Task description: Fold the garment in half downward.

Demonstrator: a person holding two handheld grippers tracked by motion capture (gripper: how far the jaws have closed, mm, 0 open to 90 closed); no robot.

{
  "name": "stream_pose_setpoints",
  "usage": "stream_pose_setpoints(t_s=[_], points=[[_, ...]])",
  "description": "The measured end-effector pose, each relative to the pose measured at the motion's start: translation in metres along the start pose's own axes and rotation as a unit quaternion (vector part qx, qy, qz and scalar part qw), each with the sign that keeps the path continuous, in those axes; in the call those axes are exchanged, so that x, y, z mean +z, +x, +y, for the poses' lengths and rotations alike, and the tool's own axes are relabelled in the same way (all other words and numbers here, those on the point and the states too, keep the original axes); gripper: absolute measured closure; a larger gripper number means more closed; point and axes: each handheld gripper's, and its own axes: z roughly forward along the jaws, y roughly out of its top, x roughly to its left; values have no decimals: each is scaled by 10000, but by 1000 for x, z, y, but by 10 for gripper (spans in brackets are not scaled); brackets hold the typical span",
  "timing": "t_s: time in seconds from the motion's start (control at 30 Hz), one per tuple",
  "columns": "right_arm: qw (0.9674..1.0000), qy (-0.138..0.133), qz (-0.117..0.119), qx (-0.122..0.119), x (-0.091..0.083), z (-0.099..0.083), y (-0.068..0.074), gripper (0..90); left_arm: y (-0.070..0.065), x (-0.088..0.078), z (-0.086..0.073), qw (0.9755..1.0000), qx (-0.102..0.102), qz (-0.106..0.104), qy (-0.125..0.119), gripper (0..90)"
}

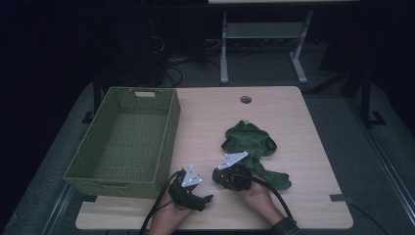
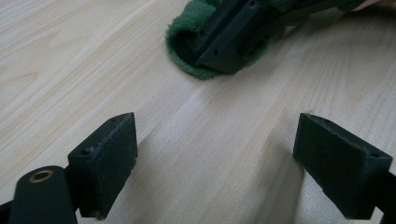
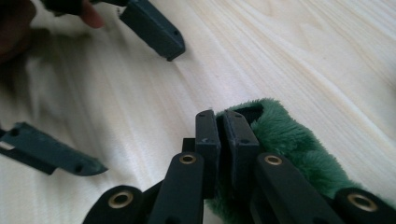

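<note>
My right tool [image 3: 223, 122]: jaws pressed together, pinching edge of fuzzy green fabric garment [image 1: 252, 147] lying crumpled right of centre on pale wood-grain desk [image 1: 205, 117]. My left tool [image 2: 215, 163]: jaws spread wide, nothing between, low over bare desk just beside right tool. Green woven rectangular basket [image 1: 169, 132] sits at desk's left side, apart from garment.
</note>
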Motion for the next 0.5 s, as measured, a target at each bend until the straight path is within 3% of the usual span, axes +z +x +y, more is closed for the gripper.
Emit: stream_pose_setpoints(t_s=[0.5], points=[[9969, -382, 670, 149, -25, -5, 13, 847, -1, 0, 0, 10000, -22, -38, -37, 128]])
